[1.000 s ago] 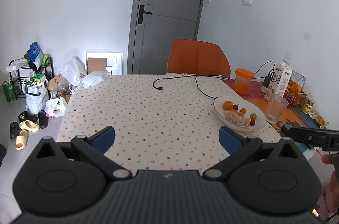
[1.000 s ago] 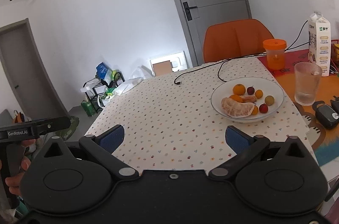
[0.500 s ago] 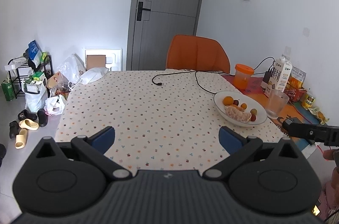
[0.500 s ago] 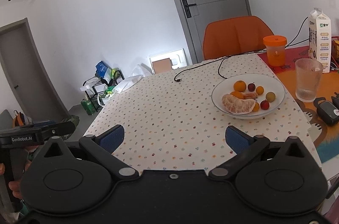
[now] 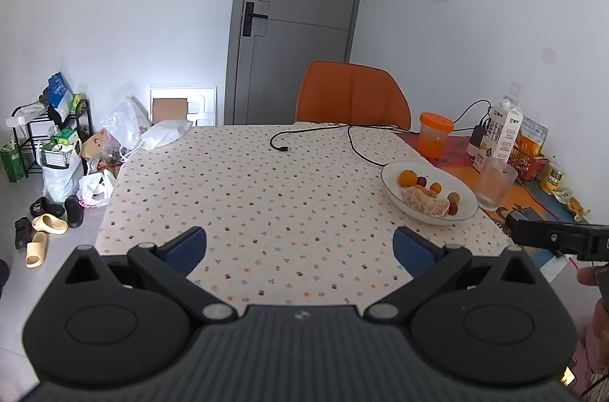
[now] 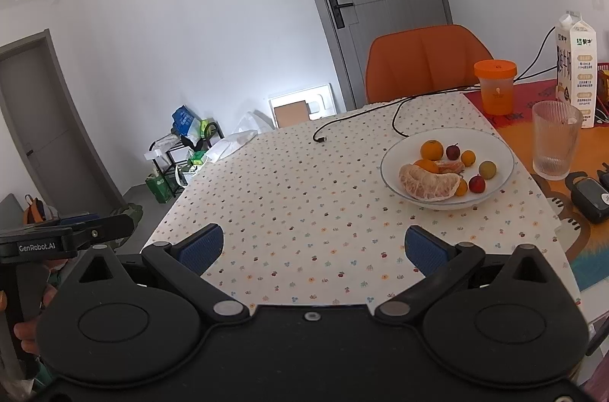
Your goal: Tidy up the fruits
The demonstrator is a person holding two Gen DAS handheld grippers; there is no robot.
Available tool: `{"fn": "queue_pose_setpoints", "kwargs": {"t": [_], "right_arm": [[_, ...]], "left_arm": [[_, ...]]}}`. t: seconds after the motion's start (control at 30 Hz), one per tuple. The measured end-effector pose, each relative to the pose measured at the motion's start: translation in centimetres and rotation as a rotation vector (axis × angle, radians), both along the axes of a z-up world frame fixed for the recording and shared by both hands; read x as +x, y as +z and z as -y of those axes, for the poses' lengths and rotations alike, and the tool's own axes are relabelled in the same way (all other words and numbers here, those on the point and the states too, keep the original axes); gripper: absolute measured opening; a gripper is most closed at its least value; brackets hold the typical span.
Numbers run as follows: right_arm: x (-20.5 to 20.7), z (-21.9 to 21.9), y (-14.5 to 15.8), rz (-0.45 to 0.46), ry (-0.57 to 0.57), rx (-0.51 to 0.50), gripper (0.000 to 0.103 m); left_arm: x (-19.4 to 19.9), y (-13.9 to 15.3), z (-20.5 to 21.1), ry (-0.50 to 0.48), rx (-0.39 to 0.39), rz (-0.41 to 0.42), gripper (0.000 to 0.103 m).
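White bowl [image 6: 506,170] of fruit [image 6: 432,149] on dotted tablecloth [image 6: 304,204], right side of table, near its right edge. Largest piece: peeled pomelo segment [image 6: 428,187], crescent-shaped, long axis running left-right across near side of bowl in right wrist view, curved back toward camera. Round oranges, small red and yellow fruits behind it. Ribbed glass [image 6: 555,139] just right of bowl; orange-lidded cup [image 6: 495,86] and milk carton [image 6: 576,67] farther back. Left gripper [image 5: 300,248] and right gripper [image 6: 314,248] both off near table edge, jaws wide, nothing held
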State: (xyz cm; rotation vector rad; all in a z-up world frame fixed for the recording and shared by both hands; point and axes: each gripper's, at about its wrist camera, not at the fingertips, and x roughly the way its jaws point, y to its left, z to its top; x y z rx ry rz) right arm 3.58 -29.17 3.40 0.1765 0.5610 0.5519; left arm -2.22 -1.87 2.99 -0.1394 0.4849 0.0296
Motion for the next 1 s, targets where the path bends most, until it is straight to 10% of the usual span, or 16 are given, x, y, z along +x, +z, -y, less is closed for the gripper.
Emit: {"fn": "queue_pose_setpoints", "kwargs": {"t": [1.0], "right_arm": [[0.10,-0.07,-0.09,0.002,-0.002,-0.018,0.103]], "left_arm": [[0.12,-0.10,0.10,-0.001,-0.002,-0.002,0.103]]}}
